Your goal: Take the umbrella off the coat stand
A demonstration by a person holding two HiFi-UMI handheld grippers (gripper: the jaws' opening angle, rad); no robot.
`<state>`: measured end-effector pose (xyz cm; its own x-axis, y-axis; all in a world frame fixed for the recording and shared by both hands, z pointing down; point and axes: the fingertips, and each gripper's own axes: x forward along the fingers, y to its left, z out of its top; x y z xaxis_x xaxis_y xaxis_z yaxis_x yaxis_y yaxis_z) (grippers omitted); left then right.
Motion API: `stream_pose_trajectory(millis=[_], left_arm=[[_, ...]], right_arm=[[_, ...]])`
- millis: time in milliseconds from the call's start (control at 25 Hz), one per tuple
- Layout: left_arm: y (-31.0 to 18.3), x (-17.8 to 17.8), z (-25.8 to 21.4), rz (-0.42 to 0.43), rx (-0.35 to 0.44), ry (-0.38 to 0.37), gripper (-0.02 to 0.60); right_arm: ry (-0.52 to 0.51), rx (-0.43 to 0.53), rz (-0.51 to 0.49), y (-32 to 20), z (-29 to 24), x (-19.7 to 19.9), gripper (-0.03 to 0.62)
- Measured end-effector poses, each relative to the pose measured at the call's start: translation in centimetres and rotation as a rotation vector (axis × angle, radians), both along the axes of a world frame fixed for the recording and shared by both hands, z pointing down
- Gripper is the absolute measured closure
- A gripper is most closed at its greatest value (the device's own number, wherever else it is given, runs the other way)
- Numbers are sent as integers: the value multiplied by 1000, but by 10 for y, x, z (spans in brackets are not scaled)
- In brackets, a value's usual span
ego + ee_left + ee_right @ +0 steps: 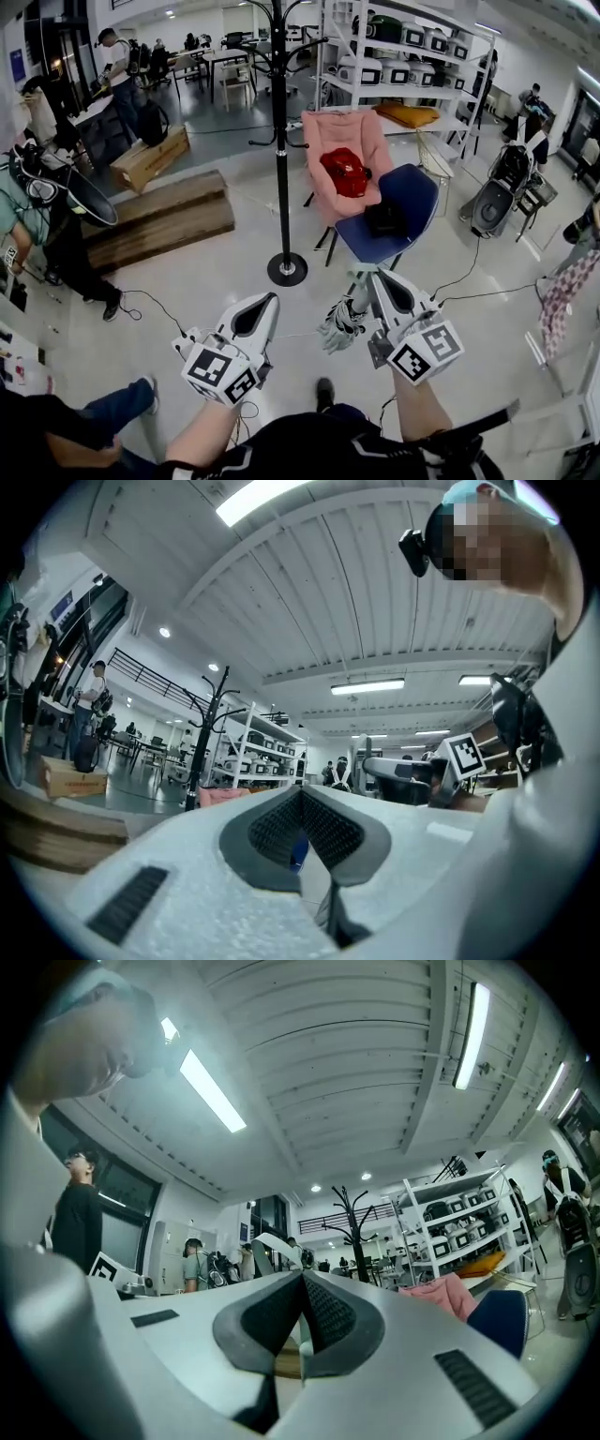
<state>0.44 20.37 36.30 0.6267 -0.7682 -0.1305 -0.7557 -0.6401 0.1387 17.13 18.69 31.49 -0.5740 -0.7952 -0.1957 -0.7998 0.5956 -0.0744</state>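
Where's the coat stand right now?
In the head view the black coat stand stands on the floor straight ahead, just left of the pink chair and right of the wooden platform.

Bare floor [220,277] lies open from the person's feet to the coat stand [278,141] base. Right of the pole, a pink chair [339,127] and a blue chair [401,202] crowd close; left, a stepped wooden platform [159,220] sits near. The upper hooks seem clear of the shelving [403,70] behind
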Motion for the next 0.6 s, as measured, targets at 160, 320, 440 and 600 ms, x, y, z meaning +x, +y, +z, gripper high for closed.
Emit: stream_pose_trajectory(millis=[160,320,440,600], left_arm=[[-43,11,4,-13,-16,4,571],[-81,23,4,-24,-15,5,571],[-109,28,3,-39,-16,1,572],[-143,39,-1,-61,-21,7,571]], right_arm=[[2,10,-31,-39,2,5,587],[-3,11,-49,-76,4,15,586],[-4,17,-59,-103,1,19,586],[-5,23,-74,-141,-6,29,587]])
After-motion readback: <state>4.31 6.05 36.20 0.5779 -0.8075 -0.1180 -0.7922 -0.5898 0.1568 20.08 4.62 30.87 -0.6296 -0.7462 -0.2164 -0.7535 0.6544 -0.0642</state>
